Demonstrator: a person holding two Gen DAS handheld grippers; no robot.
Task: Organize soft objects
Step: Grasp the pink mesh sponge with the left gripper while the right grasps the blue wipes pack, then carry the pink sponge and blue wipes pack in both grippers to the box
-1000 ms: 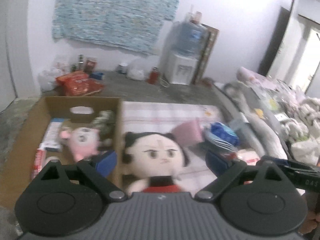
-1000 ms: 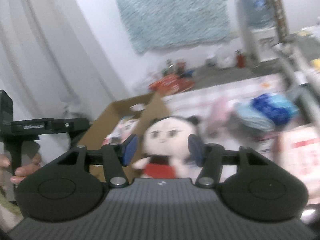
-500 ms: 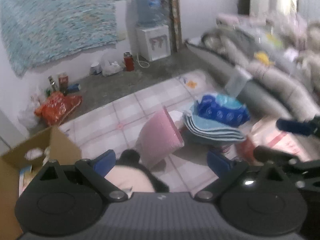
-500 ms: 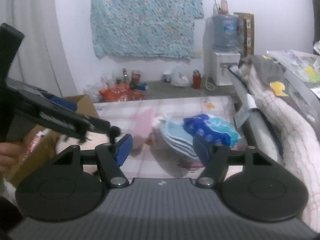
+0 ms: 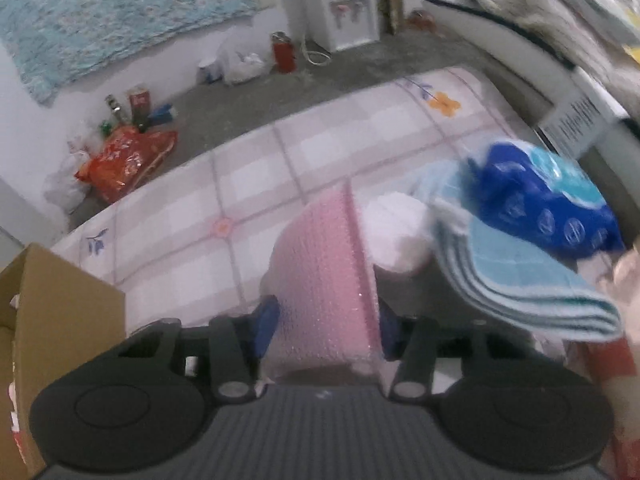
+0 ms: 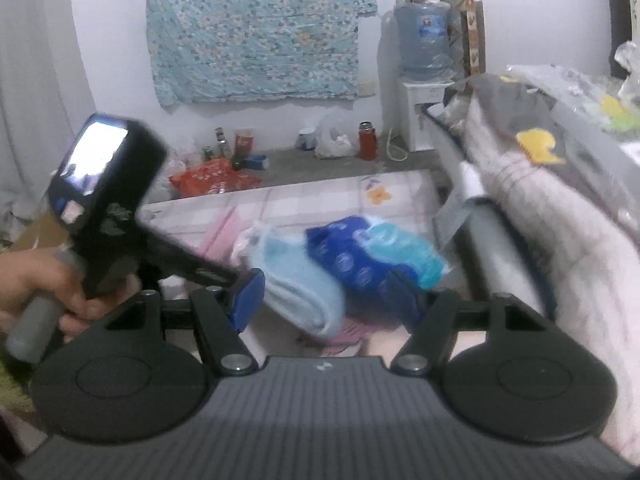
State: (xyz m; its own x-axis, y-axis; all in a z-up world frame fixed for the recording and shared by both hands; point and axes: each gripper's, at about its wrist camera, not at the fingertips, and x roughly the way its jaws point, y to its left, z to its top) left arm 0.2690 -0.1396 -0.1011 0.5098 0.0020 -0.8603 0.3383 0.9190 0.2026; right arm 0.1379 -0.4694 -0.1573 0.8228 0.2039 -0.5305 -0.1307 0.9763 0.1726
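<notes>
While tilted steeply down, left tongs (image 5: 326, 322) pinching pink pouch (image 5: 326, 280)

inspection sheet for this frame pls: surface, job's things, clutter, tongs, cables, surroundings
Surface: pink checked sheet spread on the floor, mostly bare at the far end.
Job's things: pink bubble-wrap bag; stack of light blue towels with a blue plastic pack on top; cardboard box at the sheet's left edge.
Clutter: orange bag, bottles and a red flask along the wall.
Tongs: left tongs have just been closing, pads on either side of the pink bag and pressing it. Right tongs have just been opening; they are open and grip nothing, with the towels ahead.
Cables: white cord by the water dispenser.
Surroundings: blue patterned cloth on the wall; piled bedding to the right.
</notes>
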